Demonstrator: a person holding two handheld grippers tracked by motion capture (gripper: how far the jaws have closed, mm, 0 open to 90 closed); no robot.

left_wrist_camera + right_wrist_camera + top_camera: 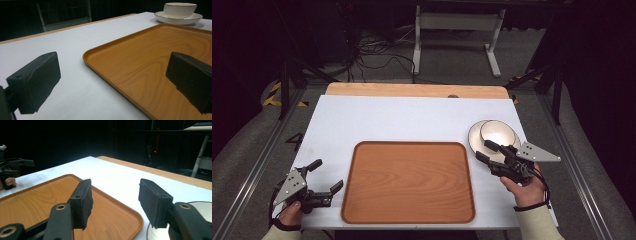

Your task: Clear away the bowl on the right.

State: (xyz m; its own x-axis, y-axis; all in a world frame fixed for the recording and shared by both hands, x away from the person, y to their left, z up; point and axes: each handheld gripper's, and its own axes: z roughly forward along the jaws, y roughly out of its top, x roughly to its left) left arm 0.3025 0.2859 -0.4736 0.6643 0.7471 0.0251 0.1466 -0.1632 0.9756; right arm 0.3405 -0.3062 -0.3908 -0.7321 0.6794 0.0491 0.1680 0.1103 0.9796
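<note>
1. The white bowl (498, 133) sits on a white plate (476, 138) at the right side of the table (402, 117), just beside the right edge of the wooden tray (408, 182).
2. The right gripper (486, 151) is the near one. Its jaws are wide open and hold nothing. They hang over the near edge of the plate, and the bowl lies just past them, farther from the person.
3. The left gripper (326, 175) is far from the bowl, at the tray's left edge. Its jaws are wide open too, with nothing in them. The bowl is across the whole tray from it.
4. The tray is bare, so there is lots of room on it.
5. The plate is near the table's right edge, so a push that way could be risky.
6. My guess is the right gripper grabs first, on the bowl's rim or the plate's.
</note>
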